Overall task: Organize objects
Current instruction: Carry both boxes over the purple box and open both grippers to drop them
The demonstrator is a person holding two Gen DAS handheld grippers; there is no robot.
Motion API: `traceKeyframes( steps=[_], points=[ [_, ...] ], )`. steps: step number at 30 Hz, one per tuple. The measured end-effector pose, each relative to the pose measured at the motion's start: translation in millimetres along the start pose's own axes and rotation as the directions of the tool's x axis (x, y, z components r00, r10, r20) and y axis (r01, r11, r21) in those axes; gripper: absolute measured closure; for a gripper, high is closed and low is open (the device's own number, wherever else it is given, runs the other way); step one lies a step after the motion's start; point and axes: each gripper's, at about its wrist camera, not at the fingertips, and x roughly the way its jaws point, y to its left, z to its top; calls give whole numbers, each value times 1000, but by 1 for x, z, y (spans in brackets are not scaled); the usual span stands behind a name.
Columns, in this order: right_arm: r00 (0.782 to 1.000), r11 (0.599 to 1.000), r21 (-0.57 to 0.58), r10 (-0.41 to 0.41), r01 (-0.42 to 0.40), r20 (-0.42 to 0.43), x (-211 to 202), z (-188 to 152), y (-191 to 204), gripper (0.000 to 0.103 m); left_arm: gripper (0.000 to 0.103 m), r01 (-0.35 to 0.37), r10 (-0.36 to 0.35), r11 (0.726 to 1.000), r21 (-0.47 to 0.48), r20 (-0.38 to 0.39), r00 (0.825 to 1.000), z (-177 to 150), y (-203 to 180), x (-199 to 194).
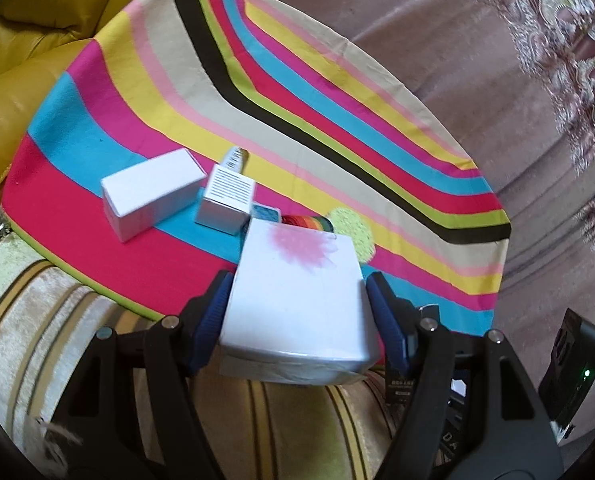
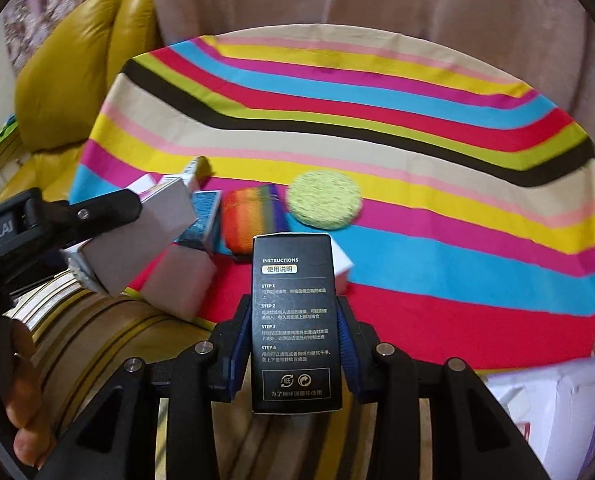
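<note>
A white cardboard box with a pink blotch (image 1: 297, 300) is clamped between the blue pads of the left gripper (image 1: 299, 312), lifted over the near edge of the striped cloth; its lower face is cut off by the gripper frame. In the right wrist view the same box (image 2: 137, 240) is seen at 9 o'clock, tilted, its far end hidden behind the black finger. A tall black carton printed with white instructions (image 2: 293, 328) is clamped upright between the pads of the right gripper (image 2: 293, 336); its base is hidden below the jaws.

On the multicoloured striped tablecloth (image 1: 337, 120), at 10 o'clock from the held white box, a plain white oblong box (image 1: 149, 192) is laid flat. Just beside it, toward 3 o'clock, a small white carton with printed text (image 1: 227, 200) is set, and a tube-like item behind it is too blurred to identify. A blue patterned box (image 2: 205, 216) is largely hidden in the left wrist view. A rainbow-striped roll (image 2: 251, 216) and a round lime-green sponge pad (image 2: 324, 199) lie at 12 o'clock from the black carton, near each other. A white block behind the black carton is mostly concealed.

A yellow leather sofa (image 2: 81, 80) is cut off at 10 o'clock. A person's fingers (image 2: 21, 420) are partly visible at 8 o'clock.
</note>
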Motion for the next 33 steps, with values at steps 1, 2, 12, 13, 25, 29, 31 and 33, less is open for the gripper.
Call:
traceKeyframes(
  steps=[1,2,12,13,25,29,31,33],
  points=[
    [1000,1000,10,-12,12,3,-3,-2,-3,63,32,1,-1,1000,8,-3,1000,-1,-2,0],
    [1000,999,22,-23,23,6,-6,-4,-7,63,32,3,-3,1000,18,-6,1000,-2,-6,0],
    [995,987,126,-98,96,11,-20,-17,-33,63,32,39,-33,995,90,-62,998,-16,-36,8],
    [994,985,137,-108,105,10,-22,-19,-36,63,32,43,-36,994,99,-68,997,-17,-39,8],
    [977,936,286,-215,207,-3,-43,-44,-75,63,32,108,-73,965,240,-149,986,-43,-88,16],
    [970,911,338,-242,235,-22,-49,-55,-92,63,32,129,-81,952,278,-176,981,-53,-107,21],
    [967,899,364,-253,245,-25,-52,-60,-99,63,32,148,-90,941,304,-197,976,-60,-117,24],
    [962,879,397,-272,264,-36,-57,-67,-108,63,32,164,-97,932,323,-215,972,-65,-126,26]
  ],
)
